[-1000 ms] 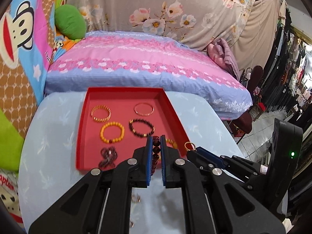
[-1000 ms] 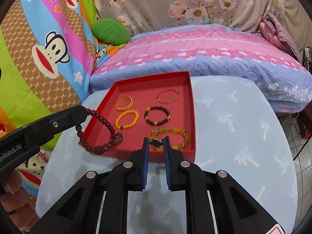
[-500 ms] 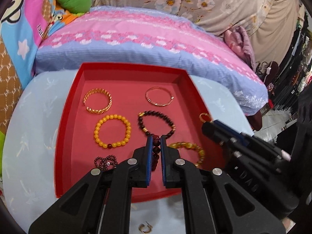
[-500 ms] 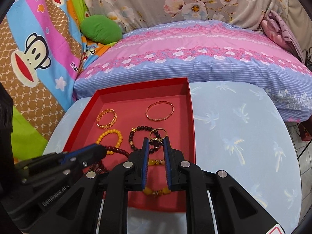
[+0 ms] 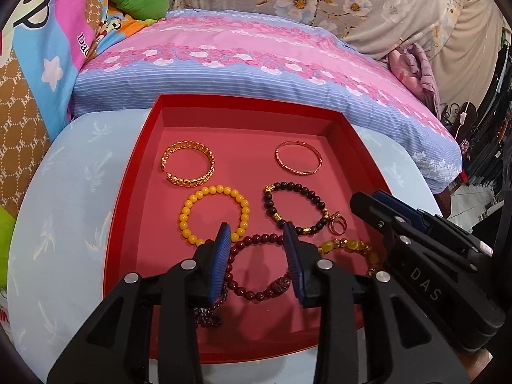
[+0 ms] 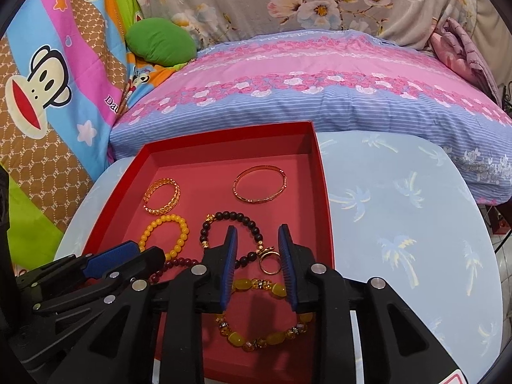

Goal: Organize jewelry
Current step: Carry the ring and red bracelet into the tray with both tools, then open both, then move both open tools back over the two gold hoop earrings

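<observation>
Left wrist: left gripper [image 5: 257, 246], jaws just opened, has released dark red bead bracelet [image 5: 259, 267], lying near shallow red tray's [image 5: 128, 198] near edge | Right wrist: right gripper [image 6: 257, 254], jaws just opened, dropped small gold ring [image 6: 268, 260] flat by tray's right wall, touching black bead bracelet [image 6: 228, 216].

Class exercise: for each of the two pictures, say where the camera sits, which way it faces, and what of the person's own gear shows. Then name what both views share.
Left wrist: sits on the left gripper, looks down along its open fingers at the red tray; the right gripper enters at right.
Right wrist: sits on the right gripper, open, facing the tray; the left gripper enters at left.
Shared: tray, bracelets, bed behind.
</observation>
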{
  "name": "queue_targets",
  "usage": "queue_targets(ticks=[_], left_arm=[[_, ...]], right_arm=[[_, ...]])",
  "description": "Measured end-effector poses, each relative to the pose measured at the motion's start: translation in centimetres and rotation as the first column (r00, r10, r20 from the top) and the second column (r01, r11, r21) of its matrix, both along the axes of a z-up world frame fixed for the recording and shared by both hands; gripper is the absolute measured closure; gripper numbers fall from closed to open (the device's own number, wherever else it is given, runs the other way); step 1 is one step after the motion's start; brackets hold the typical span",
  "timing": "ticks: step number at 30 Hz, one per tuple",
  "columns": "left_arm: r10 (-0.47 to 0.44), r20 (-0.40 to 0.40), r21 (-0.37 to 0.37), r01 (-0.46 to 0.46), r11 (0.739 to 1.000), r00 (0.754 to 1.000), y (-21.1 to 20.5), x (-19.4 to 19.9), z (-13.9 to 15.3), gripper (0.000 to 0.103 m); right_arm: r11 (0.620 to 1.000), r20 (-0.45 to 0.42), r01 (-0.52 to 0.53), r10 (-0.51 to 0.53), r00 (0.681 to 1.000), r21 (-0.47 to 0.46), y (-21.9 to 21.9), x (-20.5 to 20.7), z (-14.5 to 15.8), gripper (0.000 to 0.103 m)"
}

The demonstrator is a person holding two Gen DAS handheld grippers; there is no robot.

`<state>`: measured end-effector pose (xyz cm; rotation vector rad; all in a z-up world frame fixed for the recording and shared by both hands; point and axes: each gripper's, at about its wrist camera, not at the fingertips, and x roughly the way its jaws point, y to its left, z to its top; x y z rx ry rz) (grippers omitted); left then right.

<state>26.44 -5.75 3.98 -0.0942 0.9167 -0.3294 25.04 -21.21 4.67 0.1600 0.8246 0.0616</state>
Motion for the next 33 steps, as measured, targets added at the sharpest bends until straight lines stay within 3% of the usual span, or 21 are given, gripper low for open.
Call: queue_targets(ticks=[33], left_arm=[[0.005,0.056,0.013,-0.006,1.000,0.998,1.2,-7.2,3.6,0.071]], right_arm=[[0.999,0.019,-0.035,0.035,0.999,0.011,1.9,-8.6,2.8,0.076]])
